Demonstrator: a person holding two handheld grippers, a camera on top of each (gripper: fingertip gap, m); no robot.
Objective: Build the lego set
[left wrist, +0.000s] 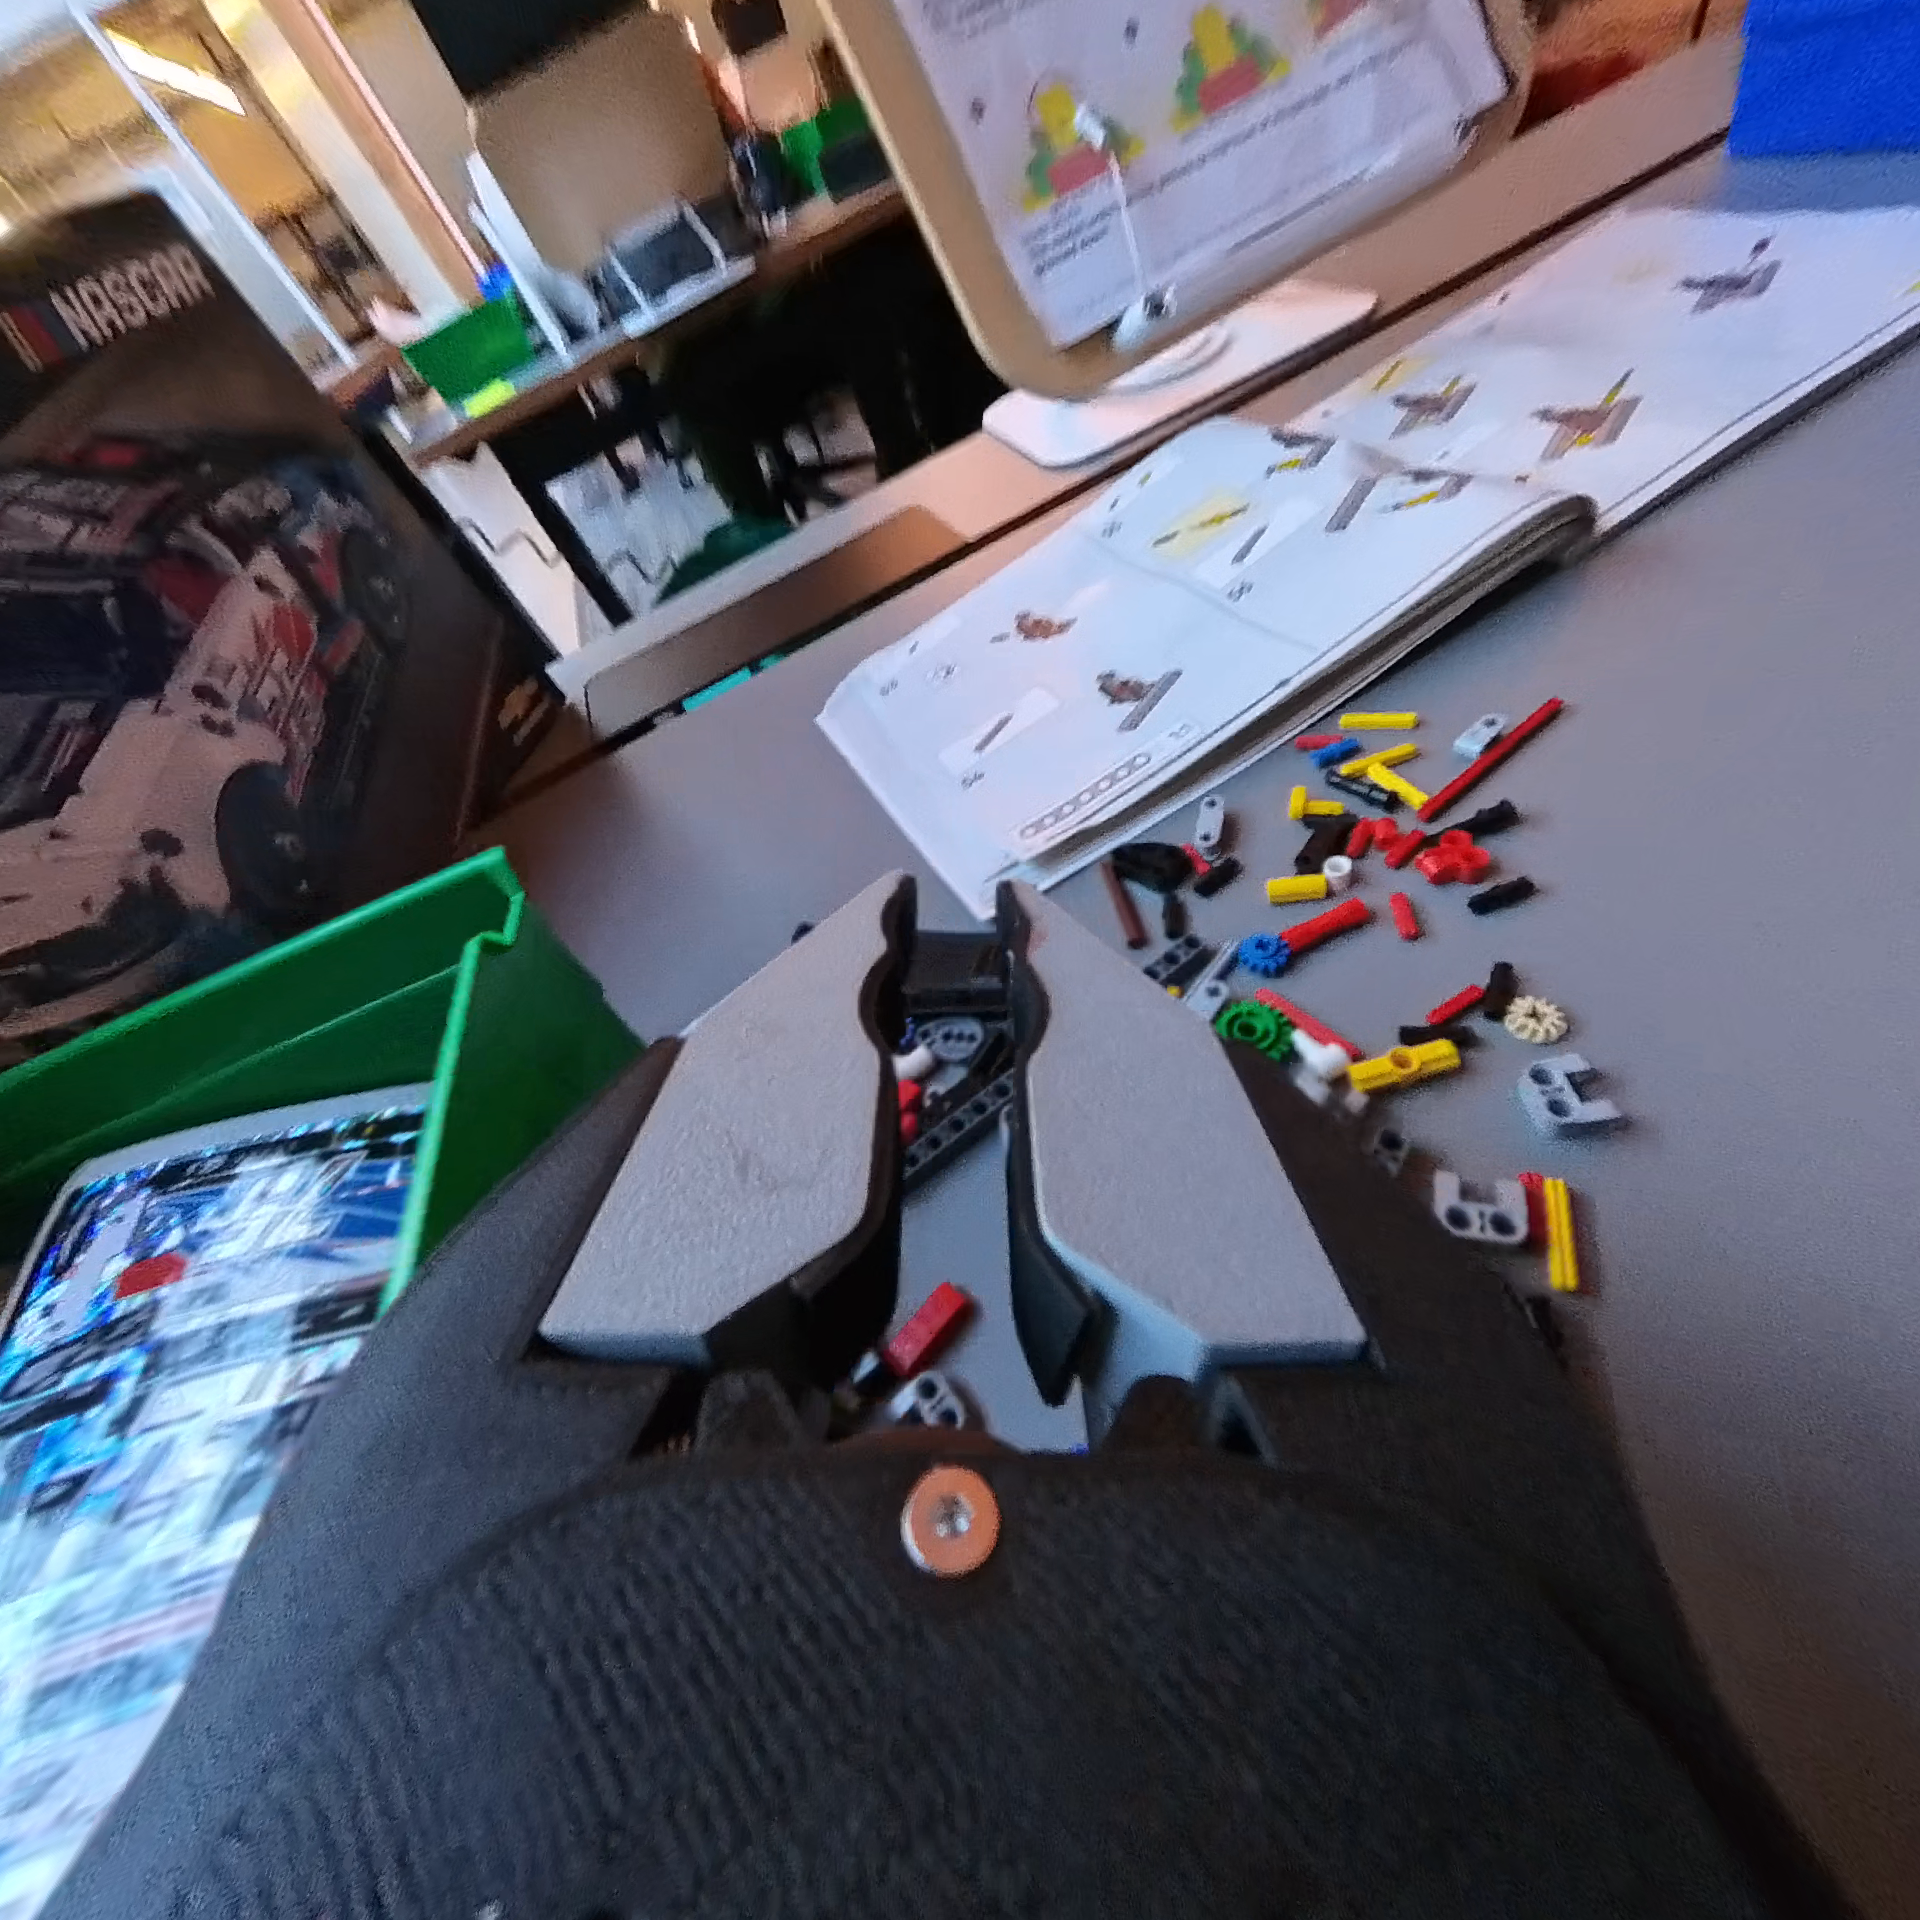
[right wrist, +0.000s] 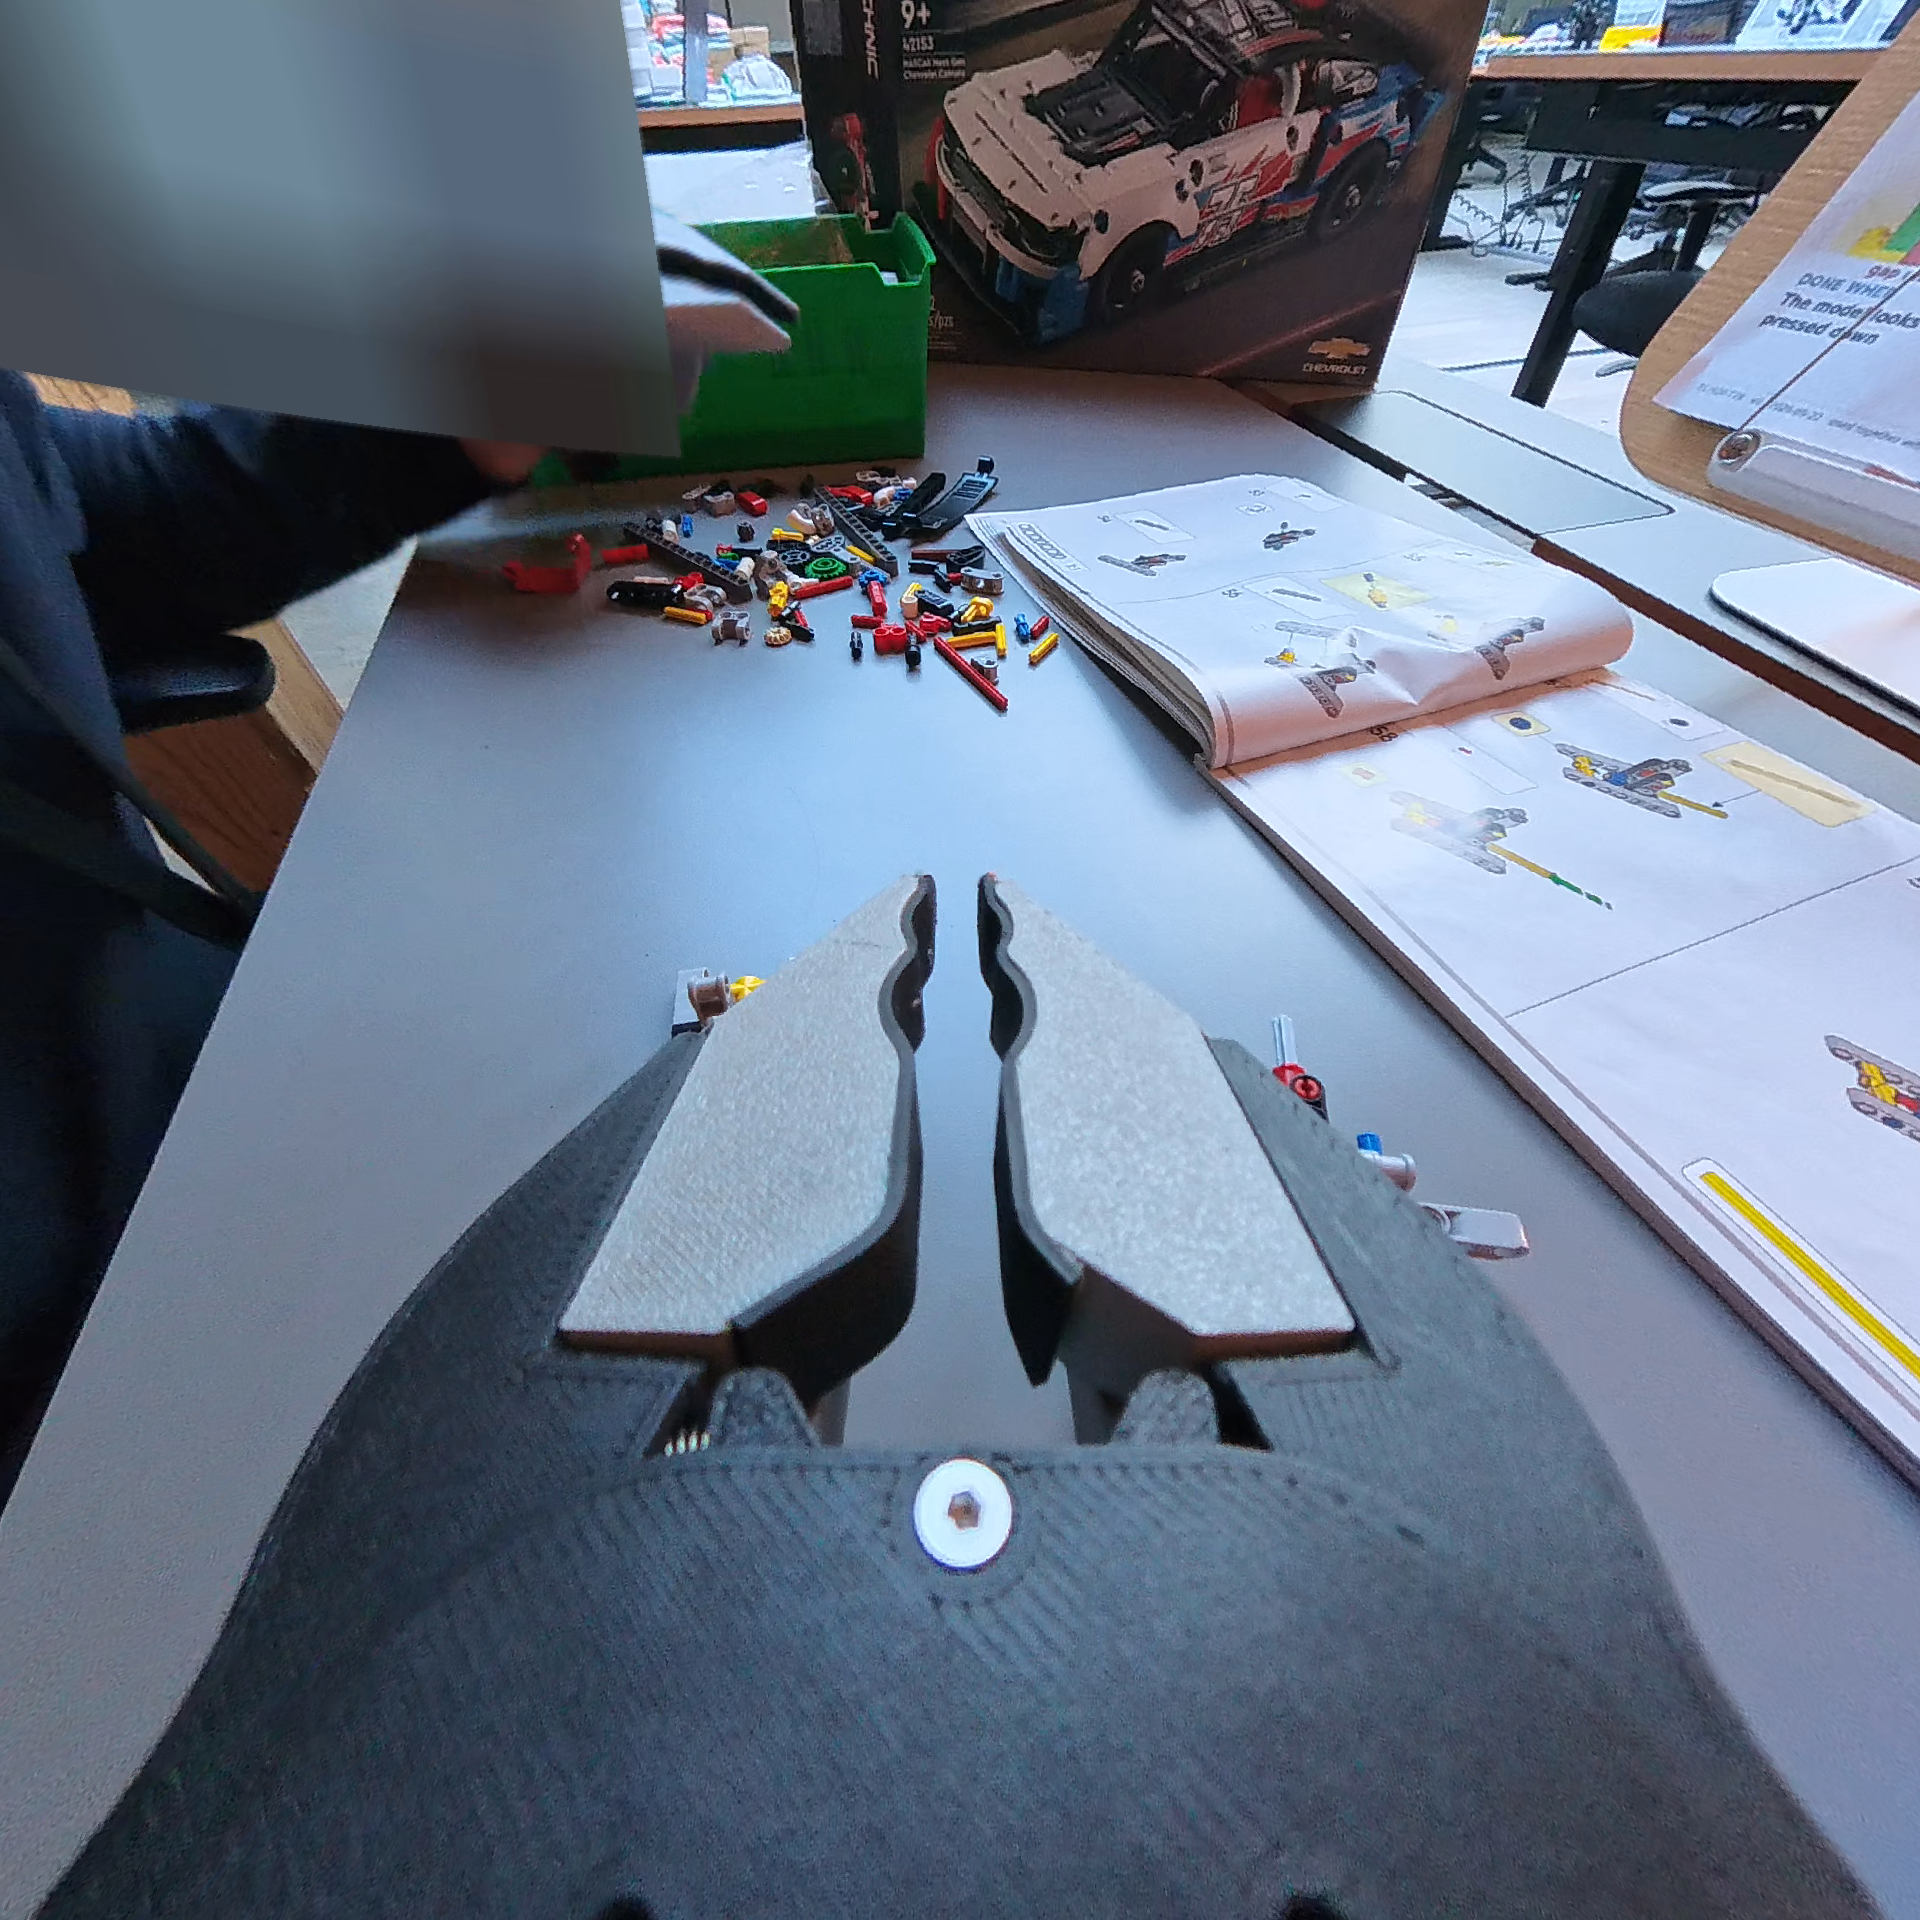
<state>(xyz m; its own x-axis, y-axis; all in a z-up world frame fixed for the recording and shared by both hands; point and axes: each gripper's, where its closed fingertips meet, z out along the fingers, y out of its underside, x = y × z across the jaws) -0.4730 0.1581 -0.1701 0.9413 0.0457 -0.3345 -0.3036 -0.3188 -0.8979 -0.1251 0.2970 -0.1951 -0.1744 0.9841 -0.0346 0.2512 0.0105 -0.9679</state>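
Left tongs (left wrist: 956, 914) grip black brick piece (left wrist: 951, 961).

Motion blur is smearing the whole left wrist view, worst at the left edge and upper background. The right wrist view is staying sharp. Soft indoor light is falling from above, and the tabletop (right wrist: 727, 810) is reflecting a pale sheen at centre frame. Wide-angle distortion is bending straight lines near the frame edges.
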